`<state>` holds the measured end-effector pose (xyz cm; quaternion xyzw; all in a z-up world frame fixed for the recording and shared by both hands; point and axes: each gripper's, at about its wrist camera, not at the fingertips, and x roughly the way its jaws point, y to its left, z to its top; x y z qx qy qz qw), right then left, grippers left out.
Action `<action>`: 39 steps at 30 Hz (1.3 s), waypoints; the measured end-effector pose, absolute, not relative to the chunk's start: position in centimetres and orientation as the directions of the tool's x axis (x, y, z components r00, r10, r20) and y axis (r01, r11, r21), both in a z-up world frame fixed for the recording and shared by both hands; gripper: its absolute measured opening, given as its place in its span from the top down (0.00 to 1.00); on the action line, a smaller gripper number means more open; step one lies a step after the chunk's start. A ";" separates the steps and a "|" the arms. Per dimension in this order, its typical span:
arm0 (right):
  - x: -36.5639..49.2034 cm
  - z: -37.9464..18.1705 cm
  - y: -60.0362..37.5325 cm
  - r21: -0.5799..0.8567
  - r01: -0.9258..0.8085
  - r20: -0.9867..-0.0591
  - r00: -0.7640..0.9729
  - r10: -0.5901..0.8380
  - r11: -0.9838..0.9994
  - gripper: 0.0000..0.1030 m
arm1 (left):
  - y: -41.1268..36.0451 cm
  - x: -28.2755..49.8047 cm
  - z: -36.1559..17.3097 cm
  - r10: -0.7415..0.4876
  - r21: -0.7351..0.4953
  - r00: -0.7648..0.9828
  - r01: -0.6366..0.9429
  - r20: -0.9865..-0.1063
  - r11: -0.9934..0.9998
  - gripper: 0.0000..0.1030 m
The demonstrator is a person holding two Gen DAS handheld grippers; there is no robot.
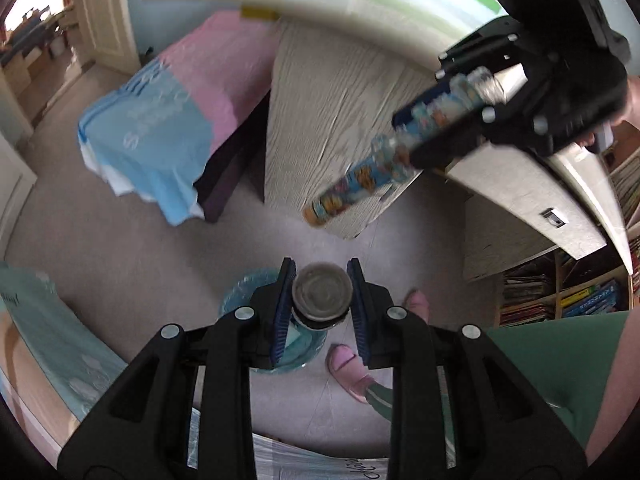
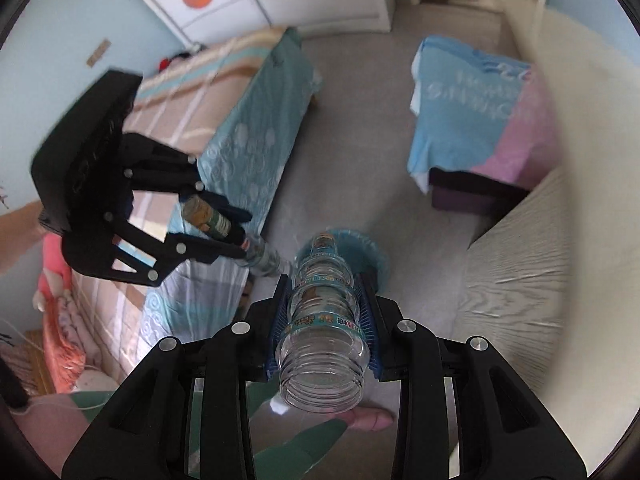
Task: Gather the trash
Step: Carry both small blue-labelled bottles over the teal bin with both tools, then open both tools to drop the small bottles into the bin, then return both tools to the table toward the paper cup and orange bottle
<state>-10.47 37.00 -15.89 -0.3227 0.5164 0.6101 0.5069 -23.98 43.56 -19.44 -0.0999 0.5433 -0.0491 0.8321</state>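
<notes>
Two bottles are in your grip at once, one per gripper, both held up over the blue-lined trash bin (image 2: 362, 256) on the grey floor. Your left gripper (image 1: 321, 300) has its fingers (image 1: 285, 312) closed against the sides of a small bottle (image 1: 322, 295) that you see end-on, its round grey base facing the left wrist camera and filling the gap between the pads; directly beyond it, the bin (image 1: 236, 300) shows as a blue rim partly hidden by the left finger. From the right wrist view the same left gripper (image 2: 230, 236) hangs to the left of the bin, above the edge of the teal-covered bed (image 2: 248, 136), with the green-and-tan labelled small bottle (image 2: 206, 216) pinched between its jaws. Your right gripper (image 2: 325, 312) is clamped on a clear plastic bottle (image 2: 324, 320) with a colourful cartoon label, its ribbed base toward the camera and its far end pointing at the bin. In the left wrist view that right gripper (image 1: 404, 140) sits up and right of the bin, and the clear plastic bottle (image 1: 360, 176) slants down from it, blurred, in front of a pale wood-grain desk (image 1: 340, 100).
</notes>
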 end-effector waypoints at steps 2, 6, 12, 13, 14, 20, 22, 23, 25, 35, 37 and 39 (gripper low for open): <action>-11.8 -20.6 38.3 0.329 -0.942 -0.921 -0.306 0.239 0.061 0.67 | 44.5 -24.4 -22.6 -0.183 -0.216 0.378 -0.045 -0.907 0.975 0.76; -13.4 -29.8 40.2 0.359 -0.930 -0.925 -0.342 0.164 0.086 0.67 | 46.9 -25.2 -30.1 -0.215 -0.264 0.338 -0.106 -0.916 0.959 0.78; -14.8 -43.3 41.7 0.400 -0.906 -0.916 -0.391 0.084 0.142 0.67 | 49.0 -26.0 -41.7 -0.244 -0.291 0.239 -0.186 -0.940 0.939 0.78; -14.7 -45.0 41.7 0.397 -0.905 -0.918 -0.392 0.068 0.152 0.64 | 49.0 -26.1 -43.4 -0.239 -0.280 0.211 -0.192 -0.948 0.941 0.78; -15.1 -46.4 41.9 0.390 -0.907 -0.921 -0.387 0.049 0.160 0.59 | 49.0 -26.4 -45.0 -0.245 -0.280 0.179 -0.203 -0.953 0.938 0.78; -15.0 -49.1 41.6 0.379 -0.899 -0.924 -0.380 0.037 0.219 0.37 | 48.2 -27.8 -45.5 -0.276 -0.316 0.197 -0.214 -0.941 0.924 0.69; -14.8 -48.8 41.5 0.381 -0.900 -0.923 -0.383 0.031 0.213 0.37 | 47.9 -28.4 -44.7 -0.279 -0.320 0.200 -0.218 -0.939 0.922 0.69; -14.8 -48.3 41.4 0.382 -0.900 -0.922 -0.385 0.031 0.209 0.37 | 47.9 -28.7 -44.1 -0.266 -0.307 0.196 -0.223 -0.944 0.925 0.68; -14.7 -46.9 41.5 0.384 -0.901 -0.922 -0.385 0.034 0.201 0.37 | 48.0 -29.1 -43.1 -0.265 -0.310 0.205 -0.231 -0.942 0.922 0.67; -15.1 -29.9 39.1 0.454 -0.882 -0.882 -0.425 0.202 0.127 0.34 | 46.6 -30.5 -29.0 -0.196 -0.254 0.275 -0.192 -0.941 0.948 0.54; -14.9 -25.2 37.7 0.458 -0.882 -0.870 -0.417 0.263 0.114 0.33 | 45.4 -30.1 -25.4 -0.199 -0.243 0.282 -0.130 -0.939 0.961 0.54; -14.3 -20.1 35.7 0.474 -0.873 -0.845 -0.413 0.338 0.117 0.28 | 44.1 -29.3 -21.9 -0.208 -0.228 0.290 -0.037 -0.934 0.973 0.46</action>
